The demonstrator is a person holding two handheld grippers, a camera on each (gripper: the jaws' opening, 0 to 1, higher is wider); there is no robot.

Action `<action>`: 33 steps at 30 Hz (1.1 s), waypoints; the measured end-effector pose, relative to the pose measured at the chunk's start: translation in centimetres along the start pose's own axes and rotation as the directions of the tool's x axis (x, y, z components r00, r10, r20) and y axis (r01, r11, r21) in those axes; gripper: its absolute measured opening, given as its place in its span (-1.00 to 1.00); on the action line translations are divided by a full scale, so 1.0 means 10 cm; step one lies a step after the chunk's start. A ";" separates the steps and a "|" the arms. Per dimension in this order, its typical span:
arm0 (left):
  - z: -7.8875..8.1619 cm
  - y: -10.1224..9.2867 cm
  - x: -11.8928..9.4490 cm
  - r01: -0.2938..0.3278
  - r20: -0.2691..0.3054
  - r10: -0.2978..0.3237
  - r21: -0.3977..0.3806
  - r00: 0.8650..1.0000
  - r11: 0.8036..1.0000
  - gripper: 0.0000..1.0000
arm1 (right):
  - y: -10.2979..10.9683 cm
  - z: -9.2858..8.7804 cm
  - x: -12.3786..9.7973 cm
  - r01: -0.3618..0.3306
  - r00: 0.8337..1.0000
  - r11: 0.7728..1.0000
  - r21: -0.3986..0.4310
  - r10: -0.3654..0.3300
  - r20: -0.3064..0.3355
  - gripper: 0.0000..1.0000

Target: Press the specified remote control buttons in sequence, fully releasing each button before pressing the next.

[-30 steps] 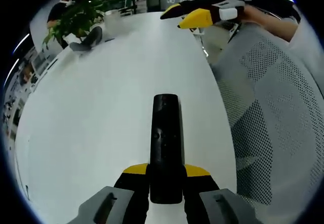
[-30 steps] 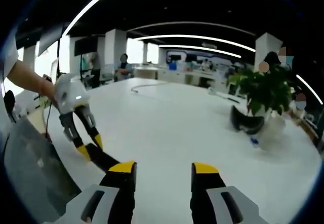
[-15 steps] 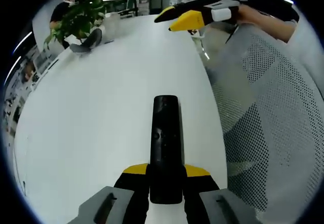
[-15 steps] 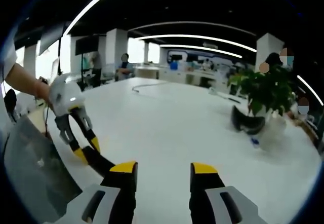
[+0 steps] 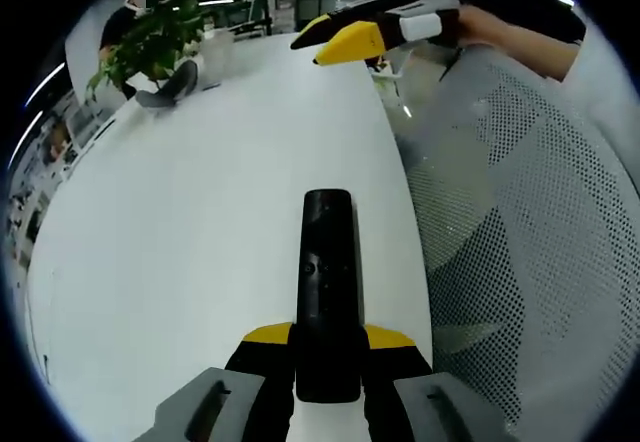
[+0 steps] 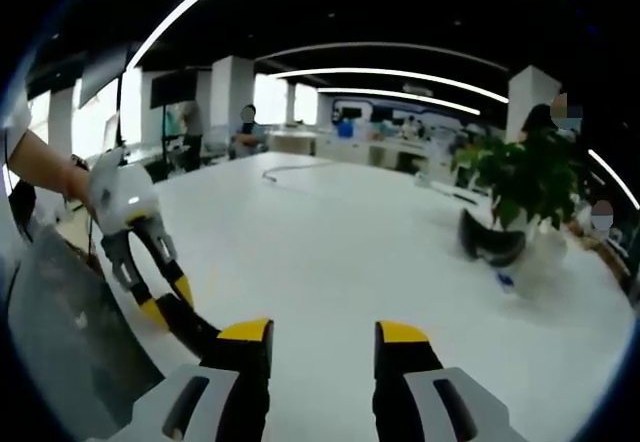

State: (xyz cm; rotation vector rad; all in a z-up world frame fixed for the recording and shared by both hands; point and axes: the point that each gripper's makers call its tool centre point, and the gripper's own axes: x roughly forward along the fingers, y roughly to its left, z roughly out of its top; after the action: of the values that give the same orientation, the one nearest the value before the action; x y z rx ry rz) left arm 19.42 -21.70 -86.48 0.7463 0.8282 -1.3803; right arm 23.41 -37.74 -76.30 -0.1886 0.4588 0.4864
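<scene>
Left jaws around remote control [image 5: 328, 282]

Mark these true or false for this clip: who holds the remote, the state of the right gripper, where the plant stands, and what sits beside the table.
1. The left gripper is shut on the remote. True.
2. The right gripper holds the remote. False: its jaws stand apart with nothing between them.
3. A potted plant stands on the white table. True.
4. The remote lies flat on the table, untouched. False: it is clamped between the left gripper's jaws, pointing out over the table.
5. A mesh chair sits beside the table edge. True.
</scene>
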 end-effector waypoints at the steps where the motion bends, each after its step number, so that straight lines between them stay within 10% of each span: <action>1: 0.00 -0.01 0.00 0.000 0.001 0.000 0.001 1.000 1.000 -0.52 | 0.00 0.00 0.00 -0.002 1.000 1.000 0.000 0.002 0.000 -0.25; 33: 0.03 -0.20 0.02 0.010 0.048 -0.011 0.006 0.999 1.000 -0.52 | 0.04 -0.03 0.01 -0.018 1.000 1.000 -0.010 0.018 -0.019 -0.30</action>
State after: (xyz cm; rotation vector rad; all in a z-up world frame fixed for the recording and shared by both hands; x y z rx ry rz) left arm 17.43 -22.15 -86.42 0.7116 0.7922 -1.4050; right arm 23.21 -37.43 -76.64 -0.1987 0.4769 0.5051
